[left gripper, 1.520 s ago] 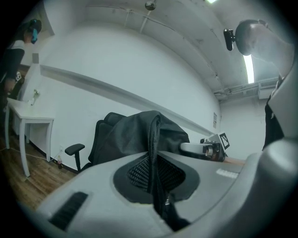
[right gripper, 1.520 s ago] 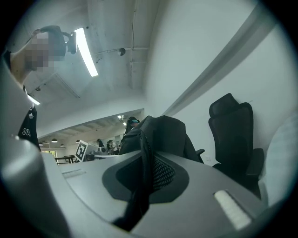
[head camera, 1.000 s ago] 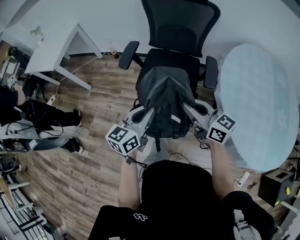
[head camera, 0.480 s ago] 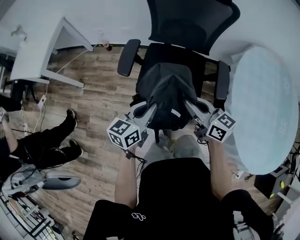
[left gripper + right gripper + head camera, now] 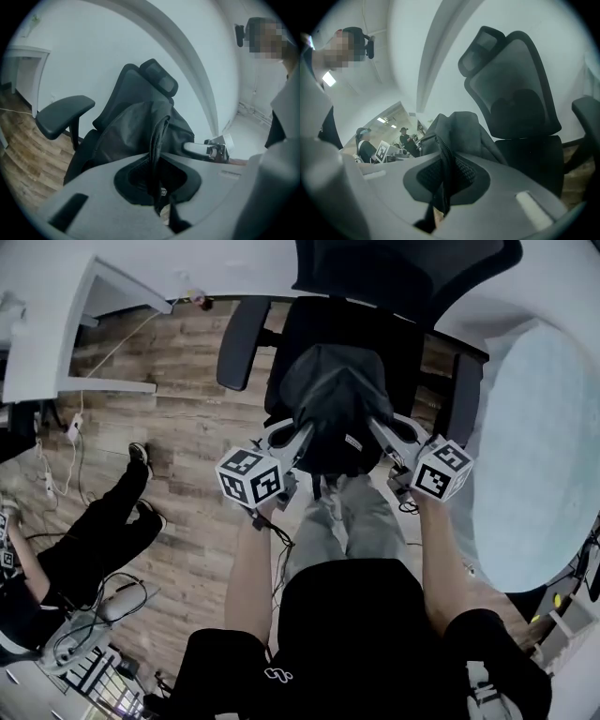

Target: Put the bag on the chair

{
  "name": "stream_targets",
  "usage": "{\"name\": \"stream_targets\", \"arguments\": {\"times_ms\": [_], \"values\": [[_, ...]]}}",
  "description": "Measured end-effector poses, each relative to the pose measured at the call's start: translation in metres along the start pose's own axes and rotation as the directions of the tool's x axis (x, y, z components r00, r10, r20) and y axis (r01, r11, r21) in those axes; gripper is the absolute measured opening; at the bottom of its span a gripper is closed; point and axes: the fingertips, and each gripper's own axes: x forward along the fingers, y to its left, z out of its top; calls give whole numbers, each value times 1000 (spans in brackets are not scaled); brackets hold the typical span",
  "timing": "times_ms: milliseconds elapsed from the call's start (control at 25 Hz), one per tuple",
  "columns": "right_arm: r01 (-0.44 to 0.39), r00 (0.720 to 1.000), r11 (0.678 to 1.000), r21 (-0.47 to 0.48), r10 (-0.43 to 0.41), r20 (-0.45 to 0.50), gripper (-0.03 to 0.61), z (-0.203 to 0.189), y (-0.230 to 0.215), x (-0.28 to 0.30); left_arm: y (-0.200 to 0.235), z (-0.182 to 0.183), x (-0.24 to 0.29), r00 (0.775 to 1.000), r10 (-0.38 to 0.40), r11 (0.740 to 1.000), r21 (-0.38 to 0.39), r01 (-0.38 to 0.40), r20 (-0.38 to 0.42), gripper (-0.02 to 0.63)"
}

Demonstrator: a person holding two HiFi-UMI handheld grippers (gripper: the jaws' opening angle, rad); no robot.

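I hold the bag (image 5: 333, 413) by both sides, the left gripper (image 5: 302, 442) and right gripper (image 5: 377, 435) each pinched nearly closed on a strap. It hangs at frame centre, over the front of the chair (image 5: 319, 320) seat, which lies straight ahead toward the top.

The bag (image 5: 333, 413) is a soft, dark grey backpack, slumped and creased, with a small pale label on its near side and a strap dangling below. It hangs between the left gripper (image 5: 302, 439) and the right gripper (image 5: 380, 437), each pinching a fold of its edge (the right one along a zipper). It sits over the front of the seat of the chair (image 5: 403, 273), between the armrests; whether it touches the seat cannot be told. The chair is a black office chair with mesh back and headrest, facing the person.
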Motion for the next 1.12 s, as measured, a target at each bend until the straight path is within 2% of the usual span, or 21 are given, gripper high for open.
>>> {"name": "stream_targets", "arguments": {"times_ms": [200, 400, 640, 1120], "values": [[22, 999, 999, 45, -20, -38, 20, -17, -33, 17, 28, -17, 25, 1000, 0, 996, -90, 0, -4, 12], [24, 998, 999, 32, -22, -52, 20, -13, -62, 40, 55, -10, 51, 1000, 11, 995, -97, -11, 1, 12], [59, 997, 997, 44, -56, -58, 21, -13, -98, 67, 91, -10, 78, 999, 21, 988, -151, -17, 24, 14], [176, 981, 984, 0, -175, -86, 25, 4, -176, 116, 168, 5, 127, 997, 69, 977, -201, -75, -35, 17]]}}
